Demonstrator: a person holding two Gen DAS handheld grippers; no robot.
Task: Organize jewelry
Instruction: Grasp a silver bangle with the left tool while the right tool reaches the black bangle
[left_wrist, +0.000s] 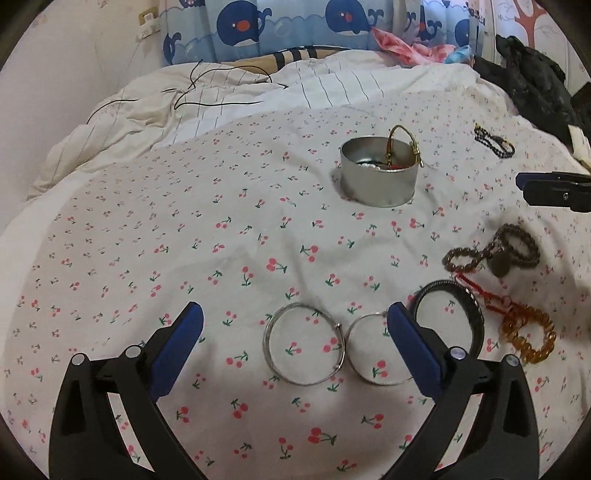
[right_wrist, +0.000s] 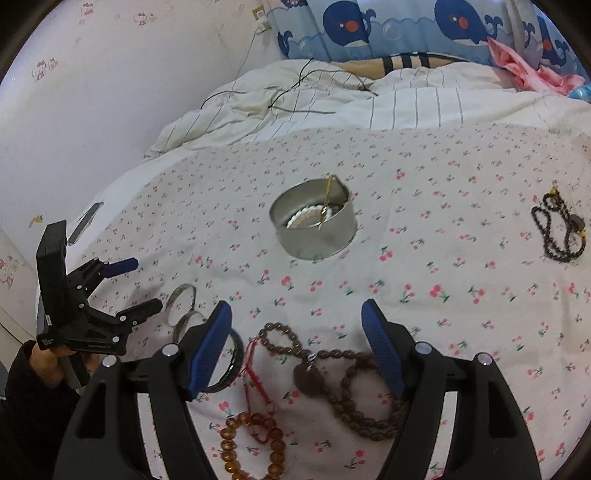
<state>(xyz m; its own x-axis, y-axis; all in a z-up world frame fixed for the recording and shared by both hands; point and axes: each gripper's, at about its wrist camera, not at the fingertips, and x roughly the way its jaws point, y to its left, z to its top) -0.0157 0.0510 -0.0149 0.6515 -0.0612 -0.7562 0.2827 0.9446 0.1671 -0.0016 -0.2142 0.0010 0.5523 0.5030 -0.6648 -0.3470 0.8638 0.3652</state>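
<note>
Left gripper (left_wrist: 295, 325) is hovering, fingers spread empty, over a thin, stiff, slippery silver bangle (left_wrist: 304, 345); right gripper (right_wrist: 297, 325) is likewise open: pinch its rim.

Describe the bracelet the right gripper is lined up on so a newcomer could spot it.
On the cherry-print sheet, nearer the camera than the round metal tin, lies a pile of bracelets. The target is the dark brown bead strand with an oval pendant, between the open right gripper fingers; its neighbours are amber beads and plain bangles.
</note>
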